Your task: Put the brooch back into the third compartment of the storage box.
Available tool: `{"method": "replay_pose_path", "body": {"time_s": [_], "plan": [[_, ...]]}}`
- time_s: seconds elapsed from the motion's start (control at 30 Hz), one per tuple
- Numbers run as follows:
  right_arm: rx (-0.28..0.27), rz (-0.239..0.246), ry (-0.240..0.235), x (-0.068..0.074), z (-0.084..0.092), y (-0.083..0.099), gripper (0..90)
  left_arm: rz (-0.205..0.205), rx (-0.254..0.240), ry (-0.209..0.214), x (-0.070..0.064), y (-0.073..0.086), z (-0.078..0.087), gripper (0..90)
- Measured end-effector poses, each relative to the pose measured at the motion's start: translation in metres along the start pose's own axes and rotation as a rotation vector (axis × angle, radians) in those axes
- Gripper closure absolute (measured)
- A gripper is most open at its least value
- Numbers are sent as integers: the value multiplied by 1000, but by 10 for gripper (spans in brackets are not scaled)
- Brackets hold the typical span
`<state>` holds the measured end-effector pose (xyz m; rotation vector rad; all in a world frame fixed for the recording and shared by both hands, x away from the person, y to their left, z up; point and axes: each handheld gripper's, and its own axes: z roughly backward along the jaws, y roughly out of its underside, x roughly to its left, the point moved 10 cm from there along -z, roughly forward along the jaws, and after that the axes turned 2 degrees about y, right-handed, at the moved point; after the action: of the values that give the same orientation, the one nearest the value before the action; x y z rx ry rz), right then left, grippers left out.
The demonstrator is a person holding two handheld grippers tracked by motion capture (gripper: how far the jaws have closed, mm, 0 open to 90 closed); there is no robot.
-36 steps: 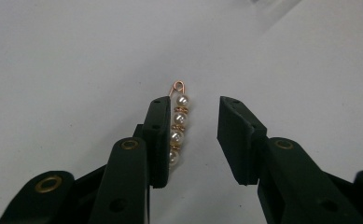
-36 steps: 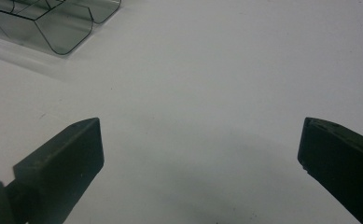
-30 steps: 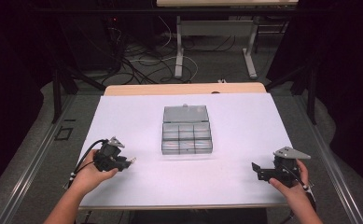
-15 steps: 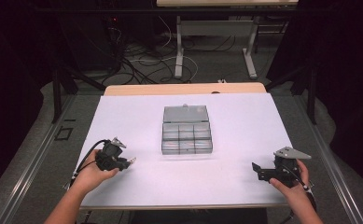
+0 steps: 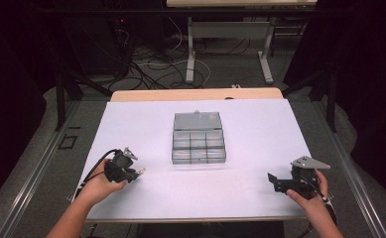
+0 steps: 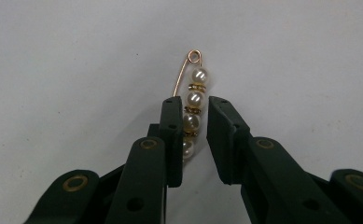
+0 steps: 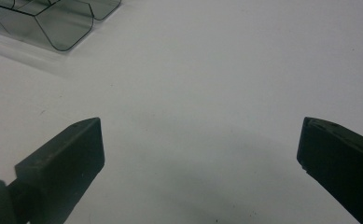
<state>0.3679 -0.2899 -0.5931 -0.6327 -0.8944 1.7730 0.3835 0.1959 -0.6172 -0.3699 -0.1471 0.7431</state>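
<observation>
Pearls on a gold wire pin (image 6: pixel 191 100) sit between the left gripper's (image 6: pixel 193 105) slightly parted jaws at frame centre; right gripper (image 7: pixel 200 135) spread wide over matte white table (image 7: pixel 226 60).

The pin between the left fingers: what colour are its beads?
White pearl beads on gold wire, clearest in the left gripper view.

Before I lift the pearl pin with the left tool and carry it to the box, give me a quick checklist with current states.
1. Pearl pin sits between the left tool's jaws: ok.
2. Jaws firmly clamped on the pin: cannot tell; one jaw touches the pearls, a gap shows beside the other.
3. Compartment box lid open: ok, the lid lies back behind the compartments.
4. White table between the left tool and the box free of obstacles: ok.
5. Right tool out of the way: ok, it is open, holding nothing, at the table's right side.
6. Target compartment free: cannot tell, contents too small to see.
</observation>
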Motion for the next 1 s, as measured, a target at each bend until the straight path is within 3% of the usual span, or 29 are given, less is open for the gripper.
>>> {"method": "replay_pose_path", "body": {"time_s": [0.43, 1.0], "plan": [[3, 0, -6, 1, 0, 1, 4, -59, 42, -31, -2, 0, -5, 794], [1, 11, -2, -1, 0, 1, 5, -64, 49, -36, 2, 1, -2, 797]]}}
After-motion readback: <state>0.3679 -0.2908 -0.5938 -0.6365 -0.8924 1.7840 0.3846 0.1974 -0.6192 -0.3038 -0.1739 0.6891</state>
